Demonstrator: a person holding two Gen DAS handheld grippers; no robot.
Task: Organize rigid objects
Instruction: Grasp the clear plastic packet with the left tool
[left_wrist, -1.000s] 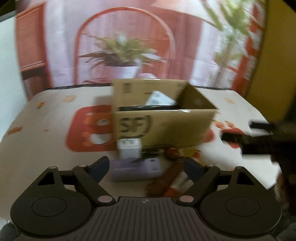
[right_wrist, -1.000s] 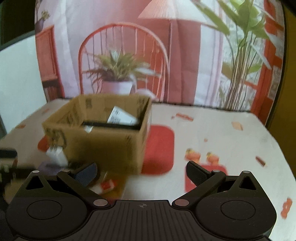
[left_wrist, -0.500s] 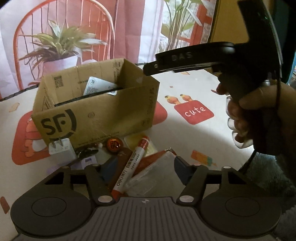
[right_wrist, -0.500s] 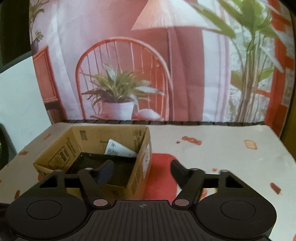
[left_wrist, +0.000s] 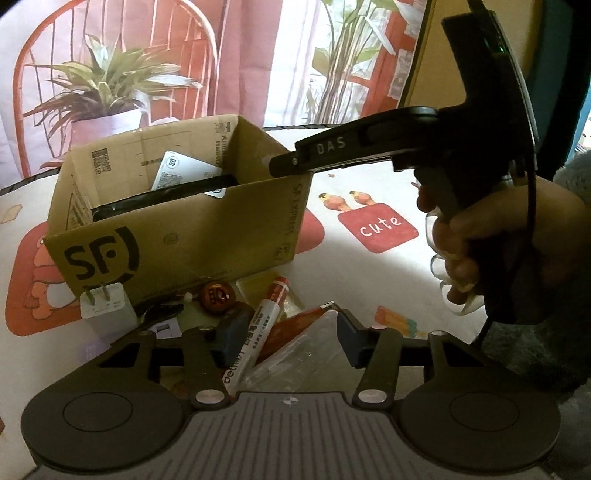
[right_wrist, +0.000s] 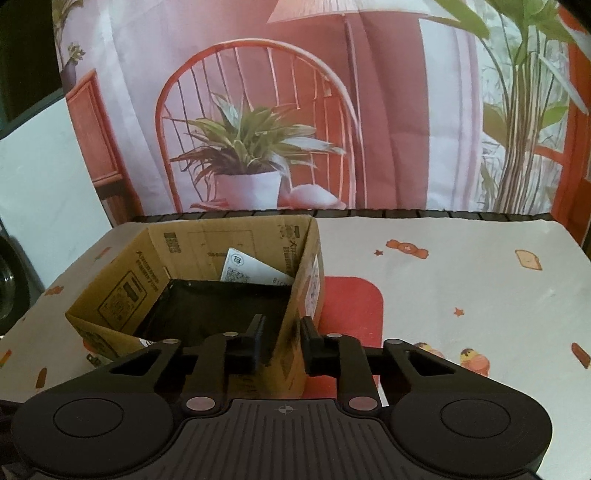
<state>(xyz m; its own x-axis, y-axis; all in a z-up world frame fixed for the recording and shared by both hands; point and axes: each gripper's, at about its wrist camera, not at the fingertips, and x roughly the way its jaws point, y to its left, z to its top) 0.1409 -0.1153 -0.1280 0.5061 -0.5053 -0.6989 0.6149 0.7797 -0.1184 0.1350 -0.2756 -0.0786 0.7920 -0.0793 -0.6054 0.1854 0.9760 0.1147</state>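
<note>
At lower centre, the right gripper (right_wrist: 282, 341) fingers clench the cardboard box (right_wrist: 291, 354) wall, while the left gripper (left_wrist: 286, 338) fingers, just closing, straddle a red-capped marker (left_wrist: 258, 332) and plastic packet (left_wrist: 306, 347) unpinched.

Patterned table (right_wrist: 461, 266) bears cardboard box (left_wrist: 192, 236) (open)

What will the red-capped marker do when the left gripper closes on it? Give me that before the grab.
The marker is a smooth round barrel, so it would likely roll or slip. It looks stiff and light. It lies propped on clutter, so it may pivot.
</note>
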